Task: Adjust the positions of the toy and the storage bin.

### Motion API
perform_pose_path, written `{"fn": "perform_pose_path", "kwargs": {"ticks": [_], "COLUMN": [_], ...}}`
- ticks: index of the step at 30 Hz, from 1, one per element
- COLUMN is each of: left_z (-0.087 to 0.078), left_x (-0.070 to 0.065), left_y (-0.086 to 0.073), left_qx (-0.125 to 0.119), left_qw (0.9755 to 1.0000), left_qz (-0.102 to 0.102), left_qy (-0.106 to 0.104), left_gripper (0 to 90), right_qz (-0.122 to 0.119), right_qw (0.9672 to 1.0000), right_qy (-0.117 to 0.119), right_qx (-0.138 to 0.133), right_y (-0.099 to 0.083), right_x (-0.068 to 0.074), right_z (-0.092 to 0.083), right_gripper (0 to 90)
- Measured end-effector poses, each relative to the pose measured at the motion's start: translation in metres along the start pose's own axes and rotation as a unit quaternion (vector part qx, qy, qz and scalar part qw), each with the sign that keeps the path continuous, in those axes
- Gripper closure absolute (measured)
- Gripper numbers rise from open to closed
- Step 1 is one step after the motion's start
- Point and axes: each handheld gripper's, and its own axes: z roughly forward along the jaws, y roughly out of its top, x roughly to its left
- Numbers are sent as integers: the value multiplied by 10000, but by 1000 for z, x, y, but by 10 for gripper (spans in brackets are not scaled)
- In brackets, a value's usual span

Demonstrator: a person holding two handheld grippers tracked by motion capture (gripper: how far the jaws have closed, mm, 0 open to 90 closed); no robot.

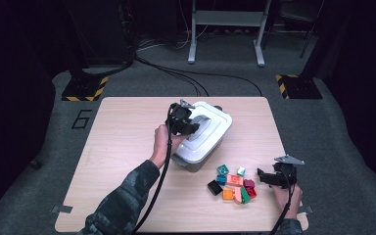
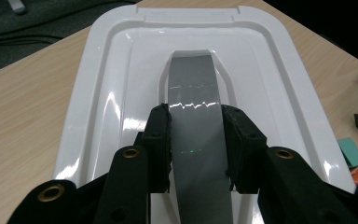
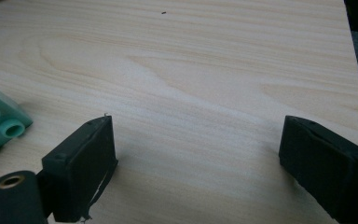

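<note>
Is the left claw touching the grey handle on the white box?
Touching. In the left gripper view, the left gripper has both jaws pressed against the sides of the grey handle on the white lid.

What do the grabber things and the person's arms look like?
Both grippers, left and right, are black with blocky jaws and brass-coloured rivets. Each has a grey three-cornered plate on top and a trailing black cable. The left arm wears a dark camouflage-patterned sleeve.

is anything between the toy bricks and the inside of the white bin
Yes: the white lid sits closed on the bin, covering its opening. The left gripper has its jaws on either side of the lid's grey handle. The bricks lie on the table beside the bin.
</note>
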Motion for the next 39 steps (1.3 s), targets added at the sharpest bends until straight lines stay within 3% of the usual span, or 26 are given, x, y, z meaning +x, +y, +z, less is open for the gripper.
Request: {"fn": "perform_pose_path", "kwargs": {"ticks": [8, 12, 14, 16, 18, 19, 22, 32, 39], "left_z": [-13, -15, -12, -9, -6, -6, -5, -13, -27], "left_x": [-1, 0, -1, 1, 1, -2, -7, -10, -6], "left_y": [-11, -11, -8, -5, -1, -1, 0, 4, 9], "left_qx": [64, 80, 19, -12, 87, 109, 132, 94, -94], "left_qw": [9998, 9998, 10000, 10000, 9998, 9997, 9994, 9989, 9988], "left_qz": [83, 88, 29, 2, 120, 204, 323, 458, 470], "left_qy": [-175, -140, -36, -61, -119, -77, 3, 44, 54], "left_gripper": [669, 661, 598, 565, 586, 644, 667, 672, 672], "right_qz": [-25, -7, -26, 0, -2, -19, 1, -27, -51], "right_qw": [10000, 10000, 10000, 10000, 10000, 10000, 10000, 10000, 10000], "right_qy": [-8, -15, -16, -21, -20, -20, -22, -38, -56], "right_qx": [13, 9, 13, 6, 6, 13, 5, 14, 24], "right_y": [0, 0, 0, 0, 0, 0, 0, 0, 0], "right_x": [0, 1, 0, 1, 1, 0, 1, 1, 2], "right_z": [0, 0, 0, 0, 0, 0, 0, 0, 1], "right_gripper": [100, 102, 102, 103, 104, 104, 104, 104, 102]}}
